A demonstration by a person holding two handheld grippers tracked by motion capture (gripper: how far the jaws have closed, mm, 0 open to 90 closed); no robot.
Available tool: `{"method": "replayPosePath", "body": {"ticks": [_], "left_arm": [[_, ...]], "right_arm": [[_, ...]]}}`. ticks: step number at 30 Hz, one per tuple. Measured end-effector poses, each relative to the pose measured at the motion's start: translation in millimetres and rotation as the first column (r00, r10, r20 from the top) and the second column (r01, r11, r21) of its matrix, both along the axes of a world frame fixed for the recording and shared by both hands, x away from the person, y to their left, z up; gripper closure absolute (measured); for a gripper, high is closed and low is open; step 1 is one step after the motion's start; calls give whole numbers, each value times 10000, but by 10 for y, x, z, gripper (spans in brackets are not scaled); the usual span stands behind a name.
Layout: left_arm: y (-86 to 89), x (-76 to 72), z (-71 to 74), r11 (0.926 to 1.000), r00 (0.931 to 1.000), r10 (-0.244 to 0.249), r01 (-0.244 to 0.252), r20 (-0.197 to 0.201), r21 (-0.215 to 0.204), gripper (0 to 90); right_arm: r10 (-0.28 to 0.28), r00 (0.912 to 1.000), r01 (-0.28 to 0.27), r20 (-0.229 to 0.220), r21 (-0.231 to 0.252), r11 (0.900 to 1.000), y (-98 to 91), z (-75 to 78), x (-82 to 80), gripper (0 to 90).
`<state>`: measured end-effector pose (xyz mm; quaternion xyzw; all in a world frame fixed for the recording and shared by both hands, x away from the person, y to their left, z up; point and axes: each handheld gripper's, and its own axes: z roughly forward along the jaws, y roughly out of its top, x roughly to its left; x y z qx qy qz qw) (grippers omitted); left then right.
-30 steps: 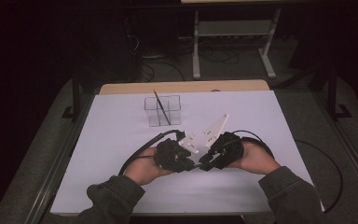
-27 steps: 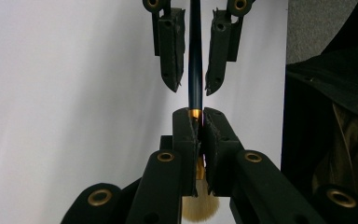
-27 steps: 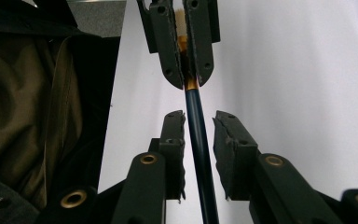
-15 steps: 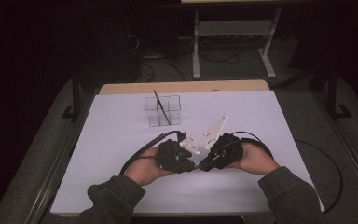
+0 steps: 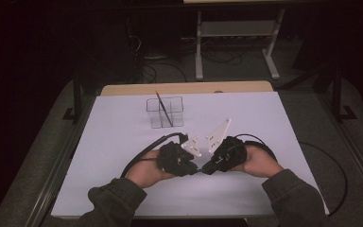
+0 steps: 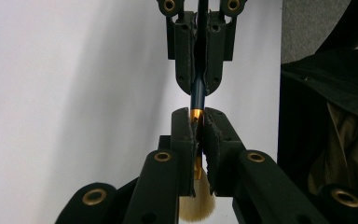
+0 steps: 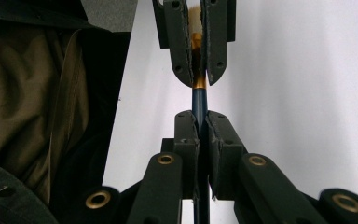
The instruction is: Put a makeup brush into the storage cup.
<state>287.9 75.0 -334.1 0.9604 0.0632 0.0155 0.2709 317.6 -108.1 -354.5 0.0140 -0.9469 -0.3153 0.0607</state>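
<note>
The high view is dim: only the white tabletop (image 5: 123, 142) catches light, and the room around it sinks into near black. Both gripper views are bright, the tabletop washed out to flat white behind dark silhouettes. The nearest black parts at the bottom edge are soft and out of focus.

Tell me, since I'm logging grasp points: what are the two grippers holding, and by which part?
One brush: the left gripper clamps its gold ferrule beside the bristles, the right gripper clamps its dark blue handle.
</note>
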Motion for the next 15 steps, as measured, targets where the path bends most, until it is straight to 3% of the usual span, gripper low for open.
{"method": "replayPosePath", "body": {"ticks": [15], "left_arm": [[91,12,19,9996,9999,160,-160,-32,-232,678]], "right_arm": [[-93,9998,90,160,171,9998,-57,18,0,825]]}}
